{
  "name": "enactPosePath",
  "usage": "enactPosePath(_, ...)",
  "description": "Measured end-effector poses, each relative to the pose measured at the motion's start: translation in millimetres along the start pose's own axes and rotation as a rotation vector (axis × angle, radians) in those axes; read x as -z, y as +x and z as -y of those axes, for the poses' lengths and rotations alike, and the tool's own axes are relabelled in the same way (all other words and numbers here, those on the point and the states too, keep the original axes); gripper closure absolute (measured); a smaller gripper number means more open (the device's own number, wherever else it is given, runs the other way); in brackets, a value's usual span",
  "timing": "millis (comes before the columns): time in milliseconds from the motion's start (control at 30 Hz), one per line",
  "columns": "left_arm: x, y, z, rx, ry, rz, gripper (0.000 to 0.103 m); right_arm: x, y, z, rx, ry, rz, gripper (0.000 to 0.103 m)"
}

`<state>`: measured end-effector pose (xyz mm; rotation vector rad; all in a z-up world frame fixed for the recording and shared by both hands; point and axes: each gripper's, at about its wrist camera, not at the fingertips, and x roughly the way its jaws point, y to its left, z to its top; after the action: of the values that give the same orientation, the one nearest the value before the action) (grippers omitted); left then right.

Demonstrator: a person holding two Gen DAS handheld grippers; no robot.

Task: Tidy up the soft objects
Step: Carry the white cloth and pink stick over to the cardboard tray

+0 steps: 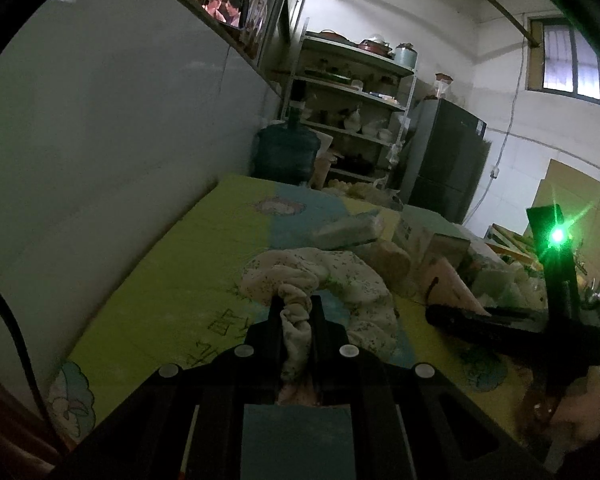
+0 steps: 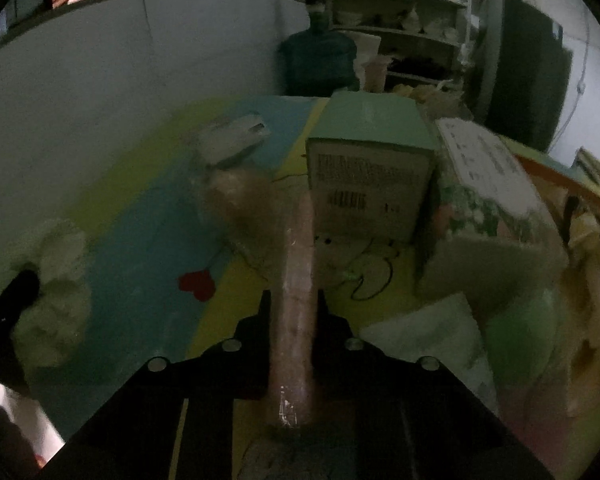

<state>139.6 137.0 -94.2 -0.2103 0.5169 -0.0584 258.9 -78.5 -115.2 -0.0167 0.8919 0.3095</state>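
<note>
Dim, cluttered storeroom with a metal shelf rack, a big water jug and a dark fridge at the back, and up front a surface covered in a green, blue and yellow cartoon mat. Left gripper is pinched tight on a bunched end of the white speckled cloth, the rest of it heaped on the mat just ahead. Right gripper is clamped on a flat pinkish pad-like thing (too blurry to name properly) that points toward a mint-green box standing on the mat.
</note>
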Motion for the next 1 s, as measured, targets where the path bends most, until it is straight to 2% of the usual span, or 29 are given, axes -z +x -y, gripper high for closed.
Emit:
enactPosePath(100, -1.6, -1.6, 1.2, 0.004, 0.006, 0.009, 0.092, 4.1, -7.4, -0.5, -0.017, -0.007, 0.006, 0.088)
enactPosePath(400, -12.9, -3.6, 17.7, 0.017, 0.043, 0.026, 0.092, 6.4, -45.1, -2.4, -0.093, -0.004, 0.113, 0.088)
enactPosePath(700, -17.6, -12.2, 41.8, 0.034, 0.085, 0.035, 0.092, 5.2, -80.3, 7.6, -0.132, 0.009, 0.203, 0.088)
enactPosePath(1000, -25.4, -13.6, 79.1, 0.09, 0.135, 0.04, 0.092, 5.3, -108.0, 29.1, -0.141, 0.034, 0.277, 0.088)
